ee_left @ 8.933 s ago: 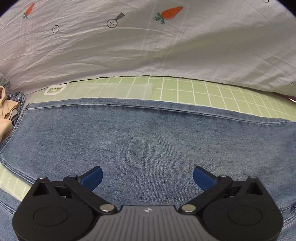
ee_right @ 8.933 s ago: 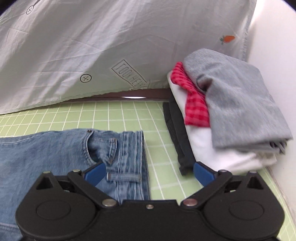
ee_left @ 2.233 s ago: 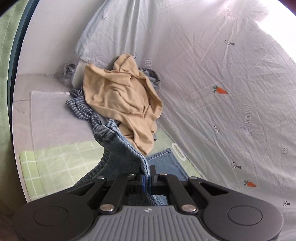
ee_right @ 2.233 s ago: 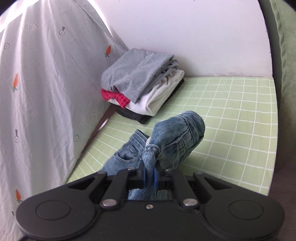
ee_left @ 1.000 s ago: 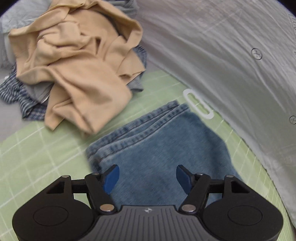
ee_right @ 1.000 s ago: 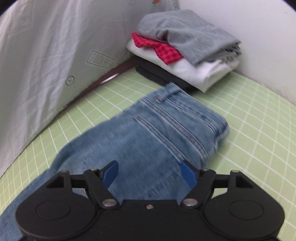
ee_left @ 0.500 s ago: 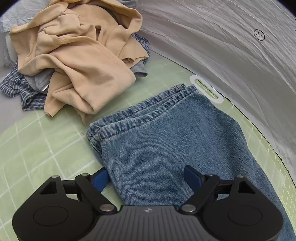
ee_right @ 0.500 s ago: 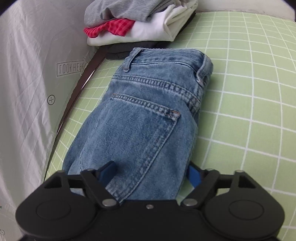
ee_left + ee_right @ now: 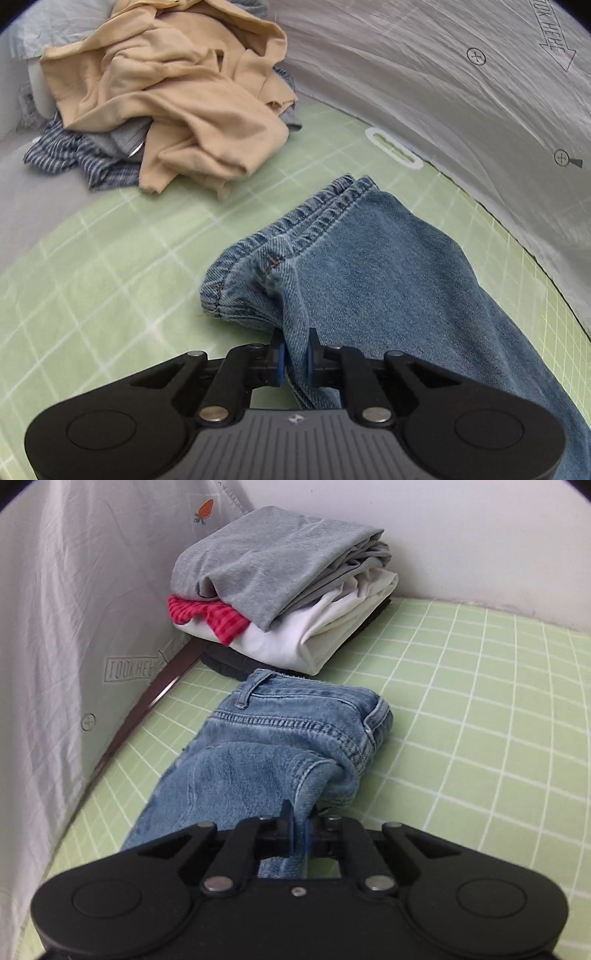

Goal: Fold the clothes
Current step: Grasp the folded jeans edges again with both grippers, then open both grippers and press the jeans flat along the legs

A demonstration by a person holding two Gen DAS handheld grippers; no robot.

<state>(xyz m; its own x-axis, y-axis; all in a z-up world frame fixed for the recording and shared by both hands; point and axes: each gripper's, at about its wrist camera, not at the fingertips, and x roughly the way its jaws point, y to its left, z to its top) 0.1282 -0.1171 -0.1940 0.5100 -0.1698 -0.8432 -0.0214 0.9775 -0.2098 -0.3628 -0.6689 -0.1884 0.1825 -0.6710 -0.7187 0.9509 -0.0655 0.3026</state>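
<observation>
Left gripper (image 9: 294, 356) closing on hem end of jeans (image 9: 388, 266); right gripper (image 9: 298, 832) pinching waistband end (image 9: 295, 716). Jeans flat on green grid mat (image 9: 480, 720), long axis spanning between both grippers.

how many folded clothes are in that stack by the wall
4 visible: grey garment on top, red checked one beneath, white one under that, dark one at the bottom. More may be hidden inside.
</observation>
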